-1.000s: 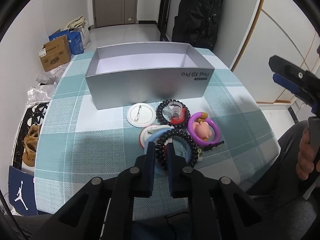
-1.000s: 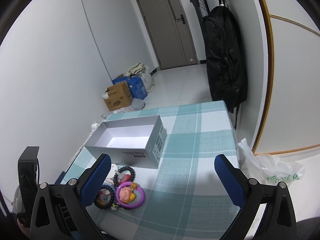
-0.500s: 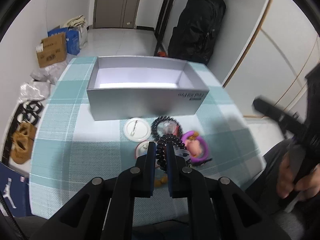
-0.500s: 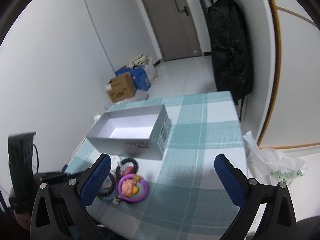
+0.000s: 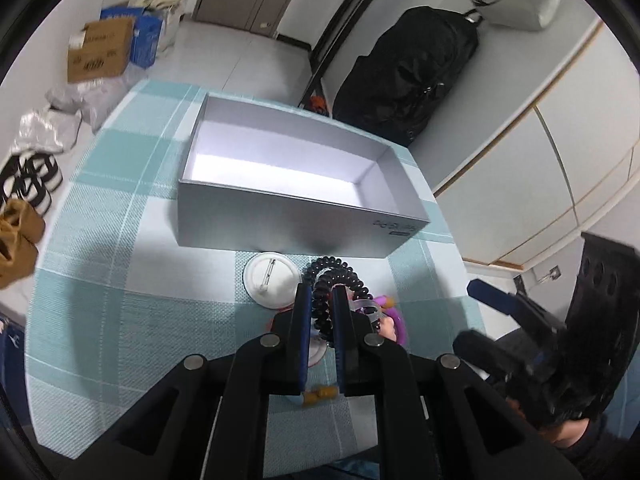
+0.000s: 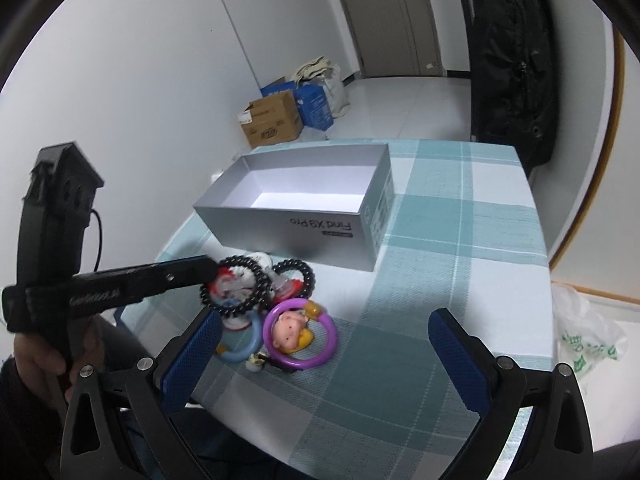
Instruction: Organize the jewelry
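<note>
My left gripper (image 5: 320,300) is shut on a black coiled hair tie (image 5: 322,300) and holds it lifted above the pile of jewelry; it also shows in the right wrist view (image 6: 236,290), hanging from the left gripper (image 6: 208,270). An open silver box (image 5: 296,200) stands behind the pile, empty inside. On the cloth lie a second black coil (image 6: 294,278), a purple ring with a doll face (image 6: 300,334), a white round badge (image 5: 270,282) and a light blue ring (image 6: 240,350). My right gripper (image 6: 320,354) is open and empty, near the table's front.
The table has a teal checked cloth (image 6: 452,248). A black backpack (image 5: 408,76) hangs by the door behind the table. Cardboard boxes (image 5: 100,50) and shoes (image 5: 16,220) are on the floor to the left. A plastic bag (image 6: 588,336) lies right of the table.
My left gripper closed on the black coiled hair tie and lifted it off the pile, moving up. The right gripper moved closer to the pile, still open.
</note>
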`<control>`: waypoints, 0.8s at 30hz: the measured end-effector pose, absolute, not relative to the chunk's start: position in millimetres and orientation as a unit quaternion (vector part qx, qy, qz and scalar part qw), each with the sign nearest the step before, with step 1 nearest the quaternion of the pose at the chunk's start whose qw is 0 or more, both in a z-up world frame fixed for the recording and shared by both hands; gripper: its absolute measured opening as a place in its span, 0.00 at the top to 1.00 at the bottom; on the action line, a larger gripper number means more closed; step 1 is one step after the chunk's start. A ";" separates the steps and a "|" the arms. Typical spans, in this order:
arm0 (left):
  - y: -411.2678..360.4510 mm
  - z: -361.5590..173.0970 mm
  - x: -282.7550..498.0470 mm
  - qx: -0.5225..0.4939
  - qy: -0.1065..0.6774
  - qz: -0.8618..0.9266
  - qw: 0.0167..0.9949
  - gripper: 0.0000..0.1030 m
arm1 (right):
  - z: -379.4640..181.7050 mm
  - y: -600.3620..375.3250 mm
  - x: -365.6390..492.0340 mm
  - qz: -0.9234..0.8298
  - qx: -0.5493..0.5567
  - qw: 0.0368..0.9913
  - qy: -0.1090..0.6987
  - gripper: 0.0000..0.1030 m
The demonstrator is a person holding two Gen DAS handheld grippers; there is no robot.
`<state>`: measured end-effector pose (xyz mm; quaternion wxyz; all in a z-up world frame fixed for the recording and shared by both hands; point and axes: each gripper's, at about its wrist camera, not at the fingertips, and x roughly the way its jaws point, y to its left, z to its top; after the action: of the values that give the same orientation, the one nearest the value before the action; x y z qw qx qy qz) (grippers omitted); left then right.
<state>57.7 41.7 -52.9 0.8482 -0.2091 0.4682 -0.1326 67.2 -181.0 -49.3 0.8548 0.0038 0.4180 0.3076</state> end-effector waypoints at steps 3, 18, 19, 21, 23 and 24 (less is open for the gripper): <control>49.0 -53.6 60.5 -0.235 0.474 -0.134 0.838 0.94 | -52.6 -177.2 68.1 0.309 -0.002 0.852 0.423 0.00; 37.1 -51.9 29.4 -0.163 0.511 -0.114 0.837 0.42 | -59.3 -155.7 58.7 0.331 -0.054 0.841 0.425 0.04; 38.0 -52.7 29.3 -0.165 0.513 -0.112 0.835 0.42 | -58.2 -155.0 57.7 0.335 -0.052 0.841 0.421 0.06; 45.0 -52.8 27.7 -0.173 0.514 -0.097 0.834 0.42 | -55.9 -151.2 55.0 0.351 -0.049 0.840 0.411 0.11; 52.3 -53.2 26.8 -0.178 0.515 -0.079 0.835 0.42 | -55.4 -144.3 53.0 0.367 -0.057 0.836 0.404 0.18; 58.5 -54.7 26.7 -0.181 0.516 -0.068 0.834 0.42 | -56.0 -140.8 52.8 0.369 -0.063 0.835 0.403 0.26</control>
<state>26.7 58.5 -54.7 0.8343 -0.1807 0.5164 -0.0685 52.8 -140.8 -56.0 0.8352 -0.0633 0.4025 0.3694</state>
